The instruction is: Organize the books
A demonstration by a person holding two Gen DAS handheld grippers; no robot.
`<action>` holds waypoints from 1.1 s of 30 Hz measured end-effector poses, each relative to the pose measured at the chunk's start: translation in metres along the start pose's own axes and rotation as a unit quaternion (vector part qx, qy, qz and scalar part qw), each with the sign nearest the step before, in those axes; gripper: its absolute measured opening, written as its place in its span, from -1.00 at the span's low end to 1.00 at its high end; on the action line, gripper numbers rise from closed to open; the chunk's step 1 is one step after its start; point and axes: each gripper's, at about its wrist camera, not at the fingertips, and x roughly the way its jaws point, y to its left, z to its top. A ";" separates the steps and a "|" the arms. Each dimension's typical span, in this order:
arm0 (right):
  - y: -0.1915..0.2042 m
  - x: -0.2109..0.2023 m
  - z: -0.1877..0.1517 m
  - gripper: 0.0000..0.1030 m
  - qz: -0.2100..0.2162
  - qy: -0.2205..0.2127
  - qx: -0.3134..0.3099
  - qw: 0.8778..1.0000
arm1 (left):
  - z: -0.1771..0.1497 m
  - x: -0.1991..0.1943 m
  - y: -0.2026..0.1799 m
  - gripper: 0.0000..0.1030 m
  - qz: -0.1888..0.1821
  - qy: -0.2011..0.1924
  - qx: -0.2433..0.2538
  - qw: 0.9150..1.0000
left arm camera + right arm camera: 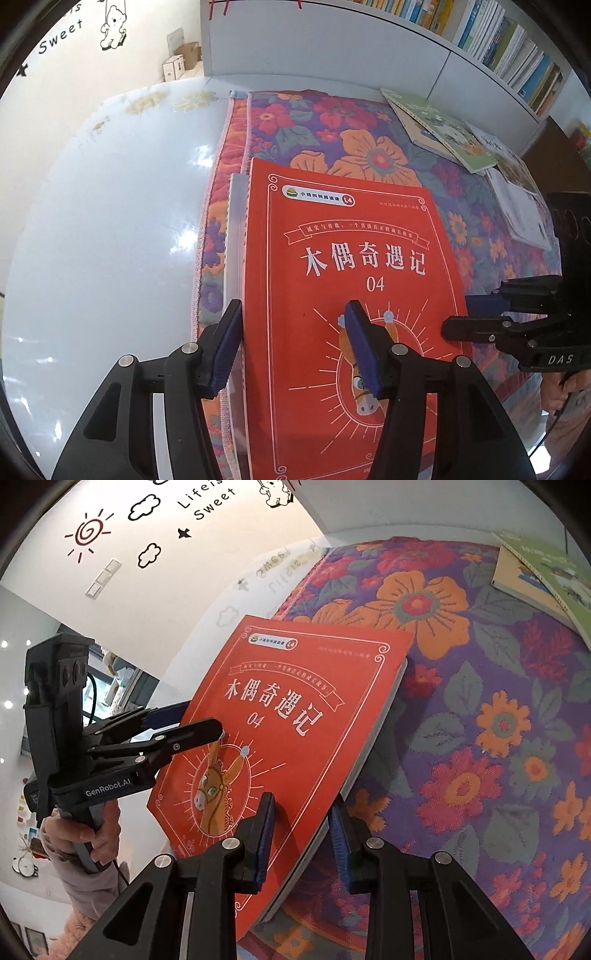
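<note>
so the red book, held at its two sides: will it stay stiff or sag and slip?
The red book is probably fairly stiff: it has a thick white page block and shows no bend while tilted above the floral cloth. Its cover looks smooth, so it may slide in the pads. The left gripper straddles one edge and the right gripper the opposite one, so twisting seems unlikely.

1 red book [347, 295], 2 grippers, approx 4 loose books [443, 129] on cloth.

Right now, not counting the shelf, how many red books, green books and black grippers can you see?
Red paperback book with a donkey on its cover: 1
Green picture book lying flat: 1
Black two-finger grippers: 2, the left gripper and the right gripper
Total: 4
</note>
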 end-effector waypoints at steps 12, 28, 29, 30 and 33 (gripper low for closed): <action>0.013 0.004 0.007 -0.42 -0.036 -0.005 -0.022 0.999 | -0.004 -0.008 0.032 0.04 0.002 -0.012 -0.056 0.998; 0.009 0.001 0.007 -0.27 -0.027 -0.020 -0.008 0.999 | 0.002 -0.005 0.020 0.12 0.019 -0.024 -0.038 0.999; 0.009 0.000 0.009 -0.27 -0.032 -0.024 -0.010 0.999 | 0.004 -0.001 0.020 0.12 0.008 -0.020 -0.037 0.999; 0.010 0.001 0.010 -0.26 -0.035 -0.024 -0.011 0.999 | 0.006 0.004 0.020 0.14 -0.004 -0.013 -0.038 0.999; 0.014 0.005 0.014 -0.25 -0.043 -0.018 -0.019 0.999 | 0.007 0.010 0.013 0.14 0.016 -0.013 -0.025 0.999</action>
